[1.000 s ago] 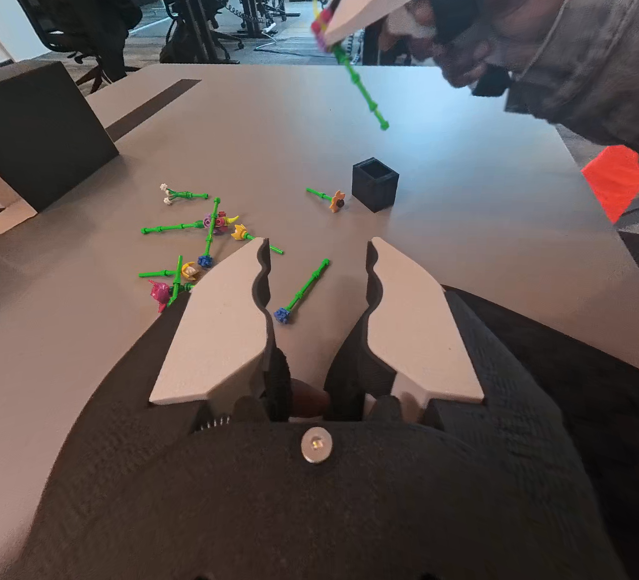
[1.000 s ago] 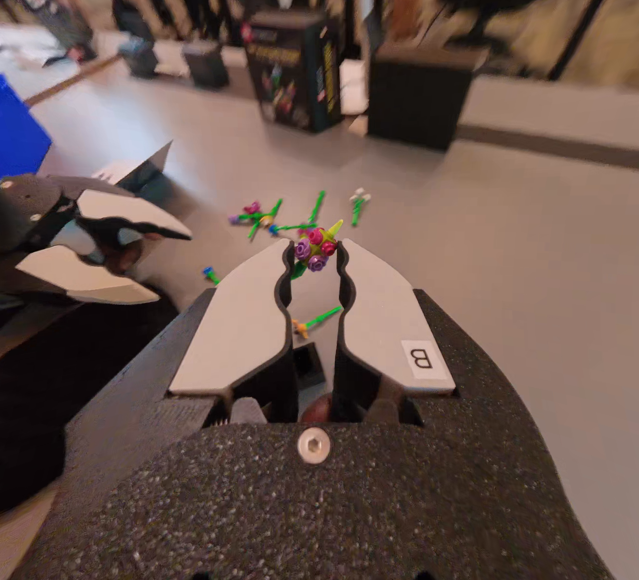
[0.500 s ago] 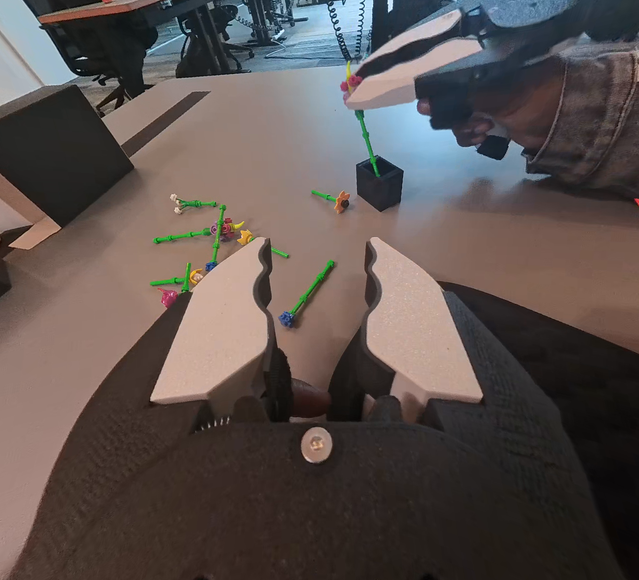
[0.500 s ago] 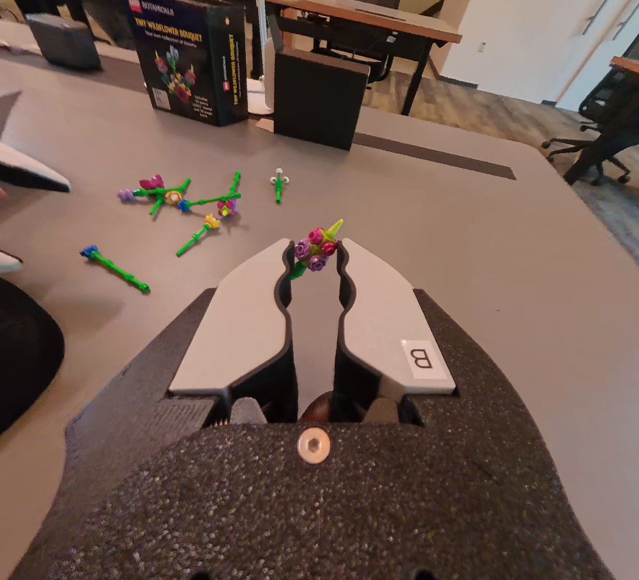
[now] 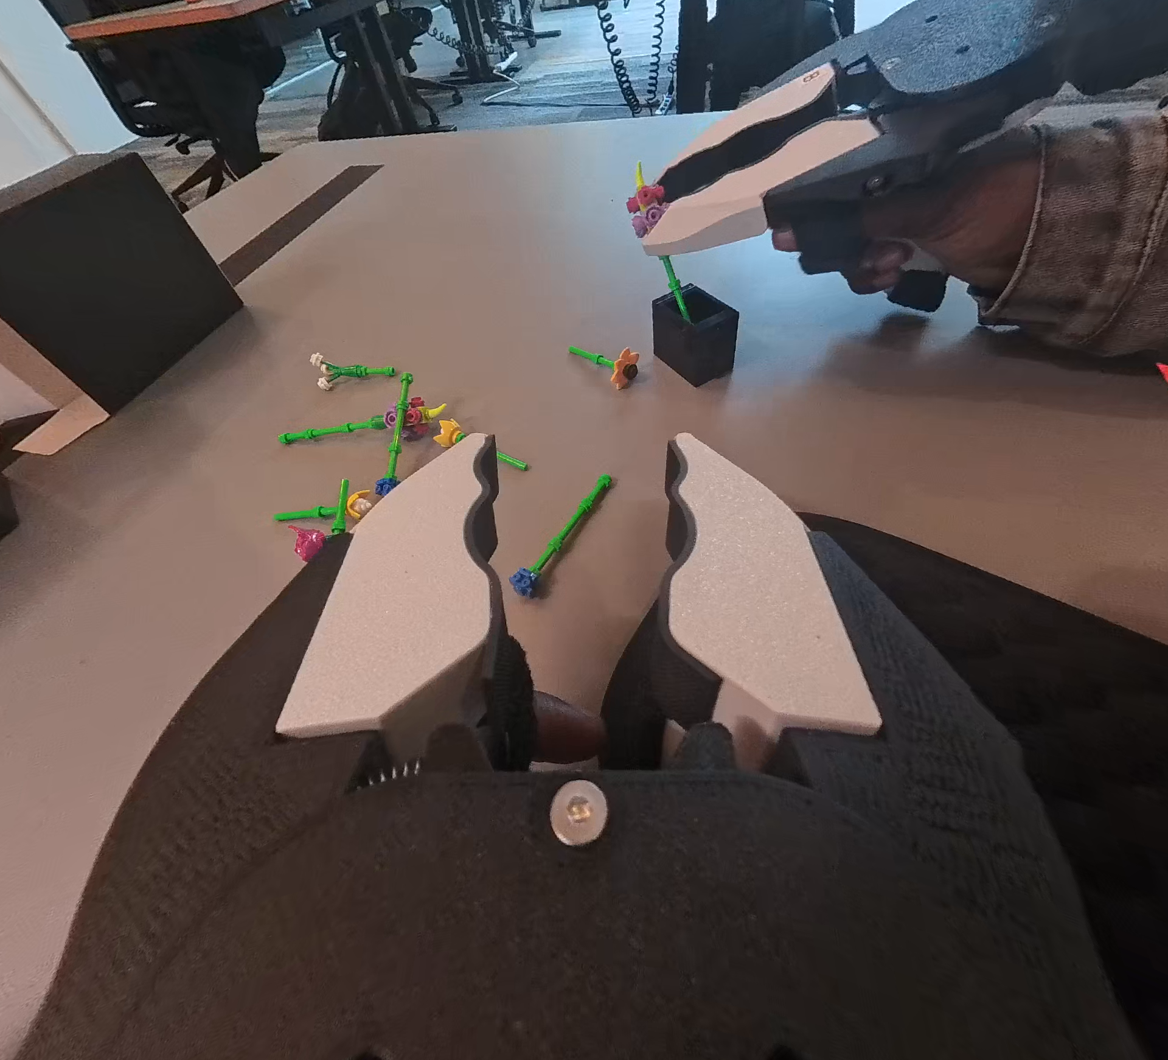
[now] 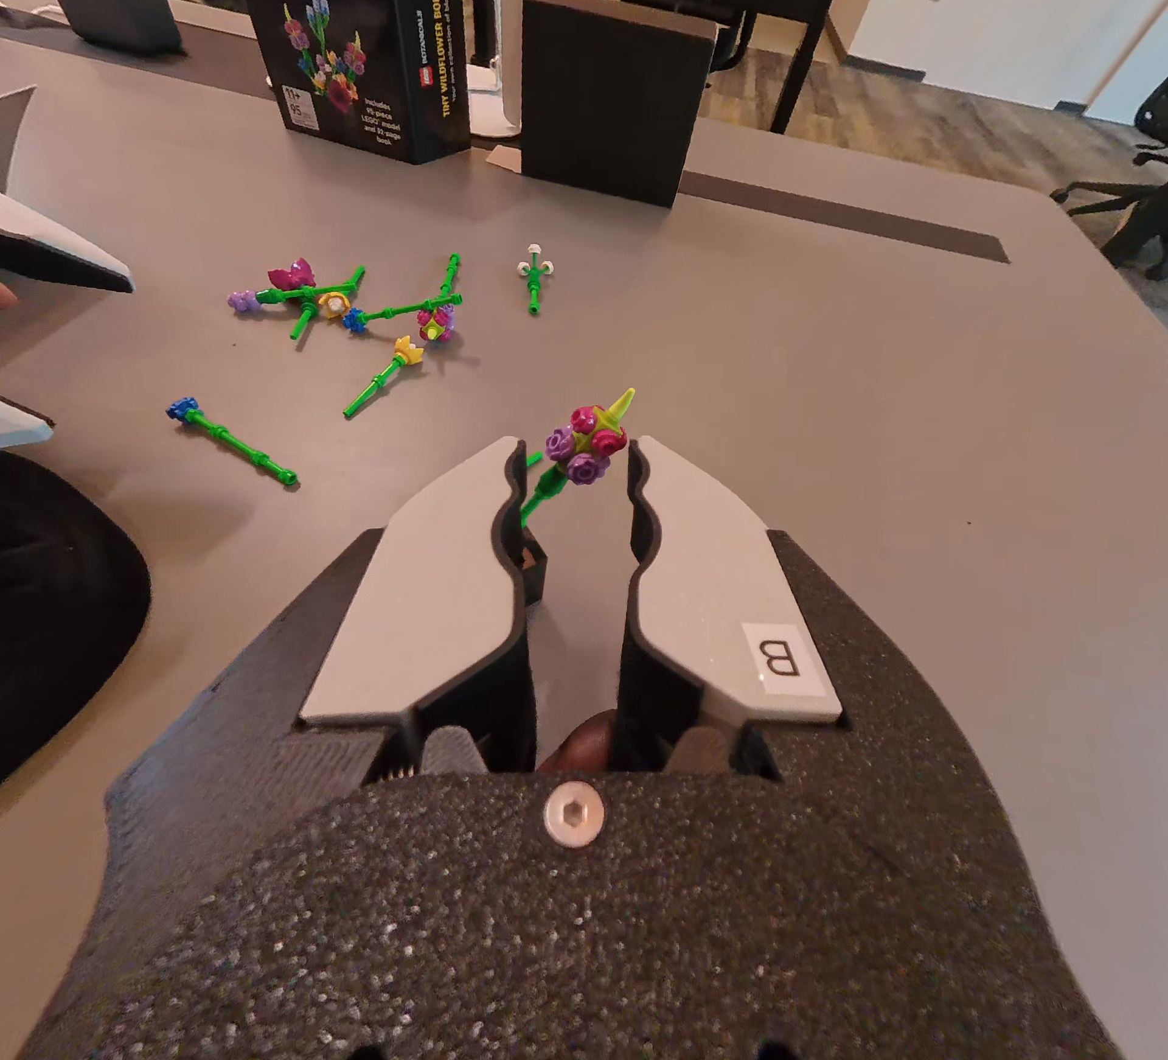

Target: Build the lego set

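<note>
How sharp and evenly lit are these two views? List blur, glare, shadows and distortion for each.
Left wrist view: sharp; wide-angle lens bows the table edges; soft sheen and reflection beside the black pot; a mosaic patch top left. Right wrist view: crisp, no motion blur; flowers between the right claw well lit; faint shadows under loose stems; edges curve.

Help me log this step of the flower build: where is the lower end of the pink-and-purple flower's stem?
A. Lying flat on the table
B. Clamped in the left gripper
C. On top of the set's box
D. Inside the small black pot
D: in the left wrist view the pink-and-purple flower stands nearly upright, its green stem running down into the open top of the small black pot, with the right gripper open around the bloom.
</note>
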